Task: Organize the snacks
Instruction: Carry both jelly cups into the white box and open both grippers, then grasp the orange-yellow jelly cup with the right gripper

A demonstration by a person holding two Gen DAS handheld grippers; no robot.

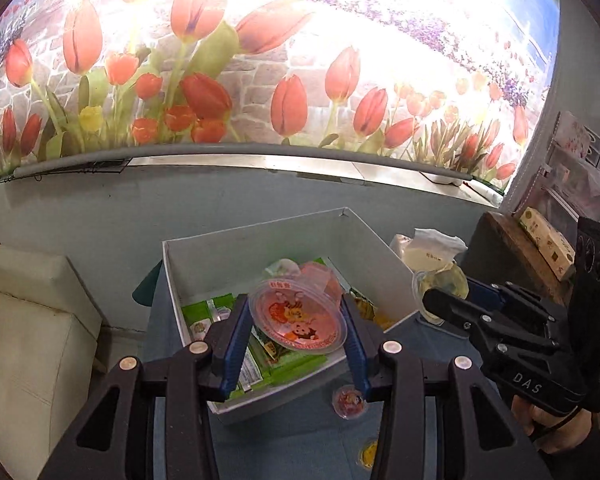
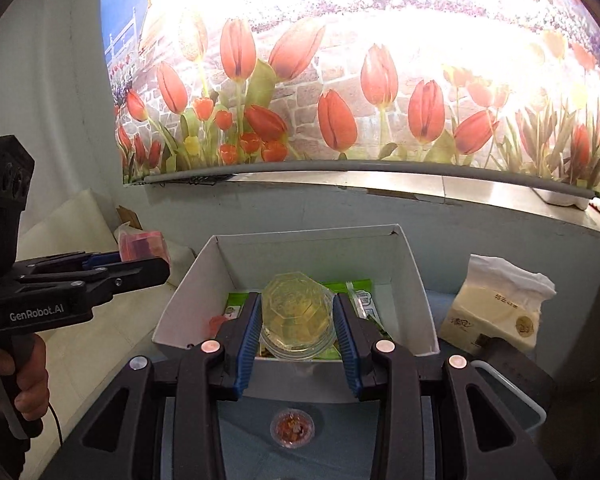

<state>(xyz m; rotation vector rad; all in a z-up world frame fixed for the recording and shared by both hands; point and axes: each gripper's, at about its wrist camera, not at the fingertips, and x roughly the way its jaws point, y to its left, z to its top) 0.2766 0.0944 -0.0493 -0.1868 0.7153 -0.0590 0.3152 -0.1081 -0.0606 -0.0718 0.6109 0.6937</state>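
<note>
My left gripper (image 1: 297,322) is shut on a pink jelly cup (image 1: 298,316) with a cartoon lid, held above the white box (image 1: 260,240). My right gripper (image 2: 298,328) is shut on a yellow jelly cup (image 2: 298,318), held over the near edge of the same box (image 2: 312,248). Green snack packets (image 1: 288,360) lie in the box, also seen in the right wrist view (image 2: 236,300). The right gripper with its yellow cup shows in the left wrist view (image 1: 444,296); the left gripper with its pink cup shows in the right wrist view (image 2: 148,258).
A small red jelly cup (image 1: 350,400) and a small yellow one (image 1: 369,454) lie on the blue table in front of the box; the red one shows in the right wrist view (image 2: 292,428). A tissue pack (image 2: 500,312) stands right of the box. A cream sofa (image 1: 24,340) is at left.
</note>
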